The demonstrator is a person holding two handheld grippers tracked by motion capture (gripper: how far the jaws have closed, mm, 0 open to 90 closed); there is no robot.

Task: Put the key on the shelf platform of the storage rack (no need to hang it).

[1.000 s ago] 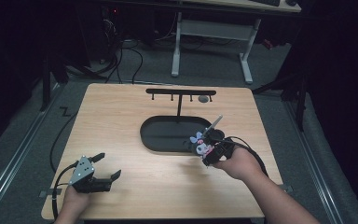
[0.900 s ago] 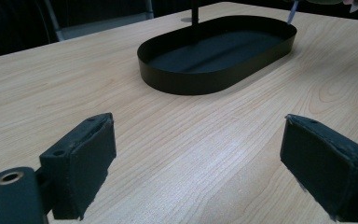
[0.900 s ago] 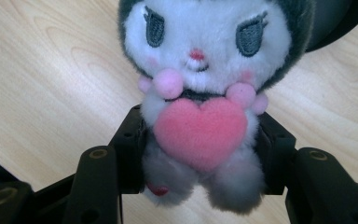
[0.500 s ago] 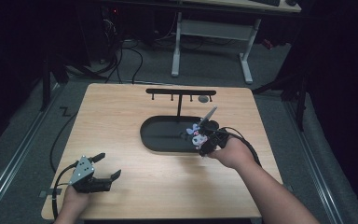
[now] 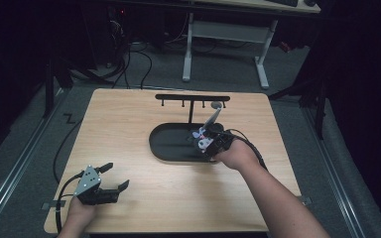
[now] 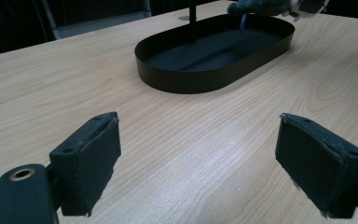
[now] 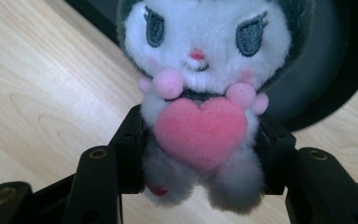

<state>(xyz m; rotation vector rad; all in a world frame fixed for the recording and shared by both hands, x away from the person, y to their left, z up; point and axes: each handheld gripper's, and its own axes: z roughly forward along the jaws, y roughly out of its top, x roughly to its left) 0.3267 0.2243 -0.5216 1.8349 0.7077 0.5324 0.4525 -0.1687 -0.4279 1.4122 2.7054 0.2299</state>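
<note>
I'm gripping the plush toy (image 7: 198,100) in my right tongs (image 5: 204,141) over the tray's (image 5: 164,148) right end; left tongs (image 5: 110,178), just narrowing on nothing, are waiting near the table's (image 5: 129,119) front-left corner. I'm easing it toward the rack (image 5: 192,98) slowly.

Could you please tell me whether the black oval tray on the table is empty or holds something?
Empty: the black oval tray shows only its bare dark floor and the stand's post; the white plush toy is shut in the right claw above it.

The high view looks forward and down over the whole wooden table (image 5: 129,129). The left gripper view skims low across it towards the black oval tray (image 6: 214,70), upper centre. The right gripper view sits close above that tray's (image 7: 335,70) edge.
</note>
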